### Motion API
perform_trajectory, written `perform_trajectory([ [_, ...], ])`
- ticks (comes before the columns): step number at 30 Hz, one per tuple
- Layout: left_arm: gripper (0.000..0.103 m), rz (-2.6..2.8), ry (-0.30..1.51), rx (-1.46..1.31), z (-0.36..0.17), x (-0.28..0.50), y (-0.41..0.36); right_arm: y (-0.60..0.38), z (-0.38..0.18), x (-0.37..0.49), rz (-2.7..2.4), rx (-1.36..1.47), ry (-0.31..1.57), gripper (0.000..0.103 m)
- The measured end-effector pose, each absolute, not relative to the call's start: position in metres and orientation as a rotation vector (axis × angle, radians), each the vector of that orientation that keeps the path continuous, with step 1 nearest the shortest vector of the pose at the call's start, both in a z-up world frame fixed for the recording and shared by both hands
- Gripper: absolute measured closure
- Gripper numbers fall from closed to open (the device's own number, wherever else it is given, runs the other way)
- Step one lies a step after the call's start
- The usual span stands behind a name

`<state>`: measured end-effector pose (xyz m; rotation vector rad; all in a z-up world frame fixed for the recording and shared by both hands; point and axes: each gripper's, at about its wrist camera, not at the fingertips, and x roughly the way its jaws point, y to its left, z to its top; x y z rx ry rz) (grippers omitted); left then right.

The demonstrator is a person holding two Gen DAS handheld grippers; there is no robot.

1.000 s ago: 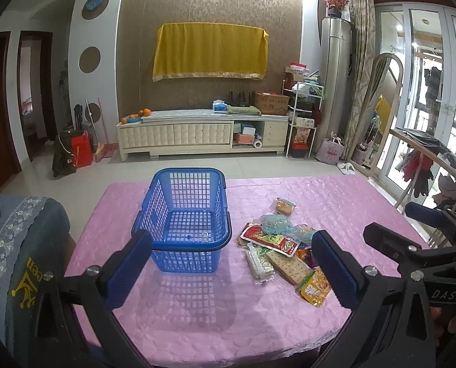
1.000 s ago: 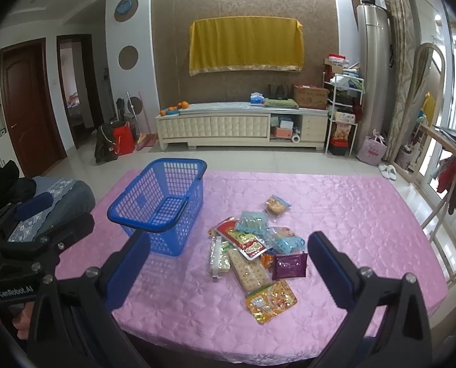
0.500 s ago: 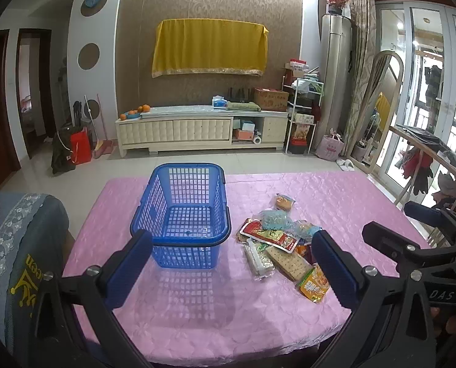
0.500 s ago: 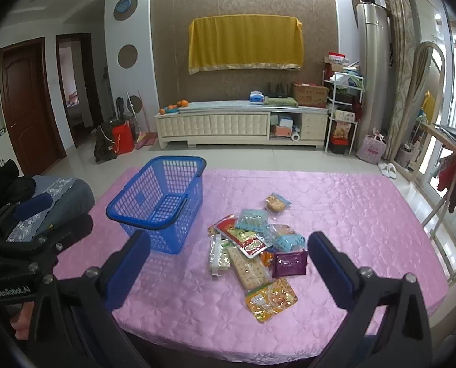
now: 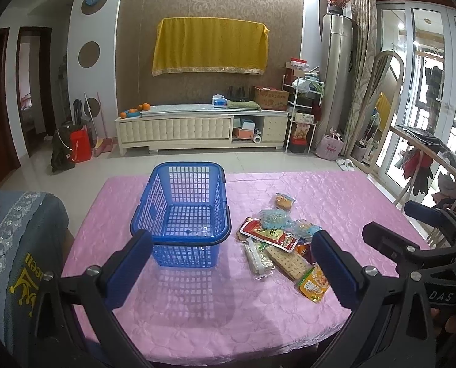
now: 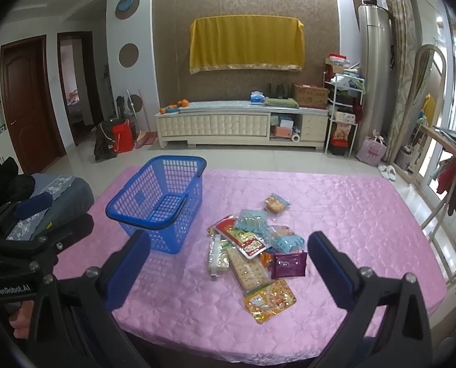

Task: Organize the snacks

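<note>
Basket (image 5: 182, 211) on the table (image 5: 335, 190), snack pile (image 5: 280, 242) just to its right.

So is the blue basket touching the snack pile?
Apart. The right wrist view shows a strip of pink tablecloth between the blue basket and the snack pile.

A brown patterned wall (image 6: 246, 6) carries a yellow cloth (image 6: 246, 46). Below it stands a long cream cabinet (image 6: 243, 125) on a pale tiled floor (image 6: 258, 159). Dark wooden doors (image 6: 28, 104) are at left; daylight enters through glass doors (image 5: 427, 92) at right.
</note>
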<state>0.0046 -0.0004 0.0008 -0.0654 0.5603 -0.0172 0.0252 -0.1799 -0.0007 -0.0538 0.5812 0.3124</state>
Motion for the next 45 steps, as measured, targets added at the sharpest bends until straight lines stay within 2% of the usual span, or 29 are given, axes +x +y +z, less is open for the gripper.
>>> perform_trajectory([
  [20,0.0,-0.022,0.544,-0.041,0.011,0.009,-0.002,-0.179,0.006,0.027,0.333,-0.053,0.544,0.0],
  [30,0.0,-0.093,0.561,-0.004,0.016,0.049,-0.028,-0.207,0.009,0.057,0.332,-0.04,0.532,0.0],
  [39,0.0,-0.236,0.691,0.027,-0.018,0.103,-0.075,-0.262,-0.028,0.091,0.252,0.011,0.656,0.0],
  [45,0.0,-0.292,0.796,0.08,-0.061,0.129,-0.114,-0.293,-0.066,0.111,0.199,0.01,0.753,0.0],
])
